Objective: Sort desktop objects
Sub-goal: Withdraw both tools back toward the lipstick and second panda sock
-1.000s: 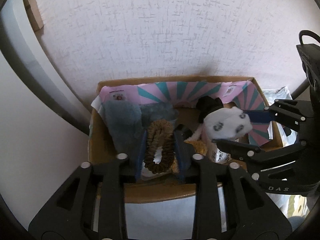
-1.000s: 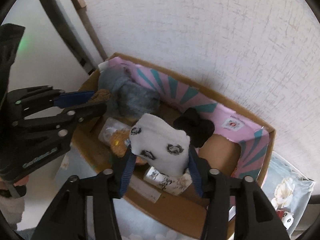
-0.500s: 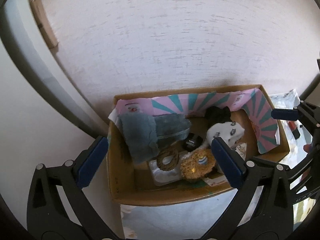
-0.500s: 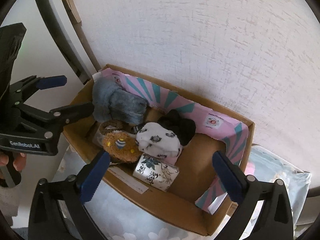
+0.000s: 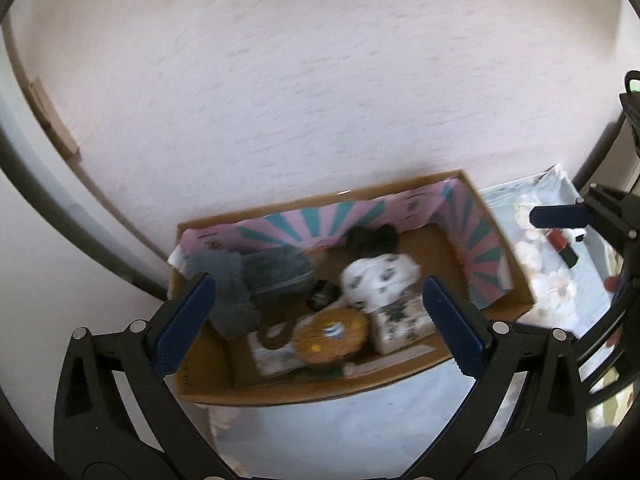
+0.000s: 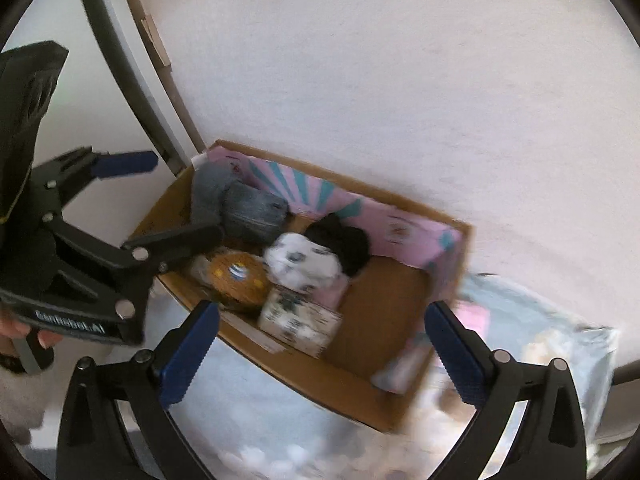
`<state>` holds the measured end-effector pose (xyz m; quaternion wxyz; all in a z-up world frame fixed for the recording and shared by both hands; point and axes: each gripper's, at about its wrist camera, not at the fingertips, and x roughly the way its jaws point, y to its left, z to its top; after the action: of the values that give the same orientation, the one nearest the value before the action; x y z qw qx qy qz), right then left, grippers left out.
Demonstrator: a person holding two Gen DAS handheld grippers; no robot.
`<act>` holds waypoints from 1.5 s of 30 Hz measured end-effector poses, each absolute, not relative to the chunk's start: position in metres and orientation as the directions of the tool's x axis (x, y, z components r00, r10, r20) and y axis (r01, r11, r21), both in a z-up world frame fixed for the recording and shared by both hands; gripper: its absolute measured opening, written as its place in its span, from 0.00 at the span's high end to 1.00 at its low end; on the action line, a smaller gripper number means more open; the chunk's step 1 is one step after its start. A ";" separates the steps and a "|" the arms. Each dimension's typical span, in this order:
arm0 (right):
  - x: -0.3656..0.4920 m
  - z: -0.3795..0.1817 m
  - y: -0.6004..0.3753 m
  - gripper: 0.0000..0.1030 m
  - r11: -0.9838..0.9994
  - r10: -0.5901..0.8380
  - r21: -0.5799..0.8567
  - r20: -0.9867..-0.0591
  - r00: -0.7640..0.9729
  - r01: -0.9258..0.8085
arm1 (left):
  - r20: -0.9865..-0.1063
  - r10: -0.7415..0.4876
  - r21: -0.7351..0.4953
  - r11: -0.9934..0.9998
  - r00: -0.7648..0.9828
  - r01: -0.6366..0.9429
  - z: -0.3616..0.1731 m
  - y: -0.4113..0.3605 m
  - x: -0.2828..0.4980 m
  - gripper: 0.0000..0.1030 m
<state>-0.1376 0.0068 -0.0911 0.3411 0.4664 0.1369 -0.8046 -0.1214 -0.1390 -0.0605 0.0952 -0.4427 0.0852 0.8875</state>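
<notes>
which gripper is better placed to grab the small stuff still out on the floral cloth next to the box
Probably the right gripper: in the left wrist view its open jaws hang over the floral cloth beside the red and black items, while the left gripper, also open, frames the box.

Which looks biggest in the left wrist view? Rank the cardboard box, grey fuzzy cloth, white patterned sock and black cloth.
1. cardboard box
2. grey fuzzy cloth
3. white patterned sock
4. black cloth, partly hidden behind the sock and blurred, so this last place is unsure.
</notes>
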 end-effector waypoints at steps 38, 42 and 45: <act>-0.213 -0.156 0.289 0.03 -0.172 -0.259 -0.104 -0.955 -0.147 0.980 | -0.867 0.191 -0.076 -0.963 -0.460 -0.258 -0.154 0.204 -0.076 0.02; -0.222 -0.185 0.286 0.04 -0.131 -0.210 -0.087 -0.971 -0.113 0.988 | -0.884 0.160 -0.053 -0.968 -0.438 -0.247 -0.182 0.219 -0.082 0.05; -0.219 -0.197 0.283 0.04 -0.088 -0.197 -0.088 -0.975 -0.104 0.992 | -0.897 0.149 -0.054 -0.972 -0.415 -0.230 -0.196 0.219 -0.084 0.08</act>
<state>-0.2191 0.2826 -0.1968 0.5032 0.4413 0.4504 -0.5909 -0.0844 0.2194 -0.1962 0.1126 -0.5288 0.0384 0.8404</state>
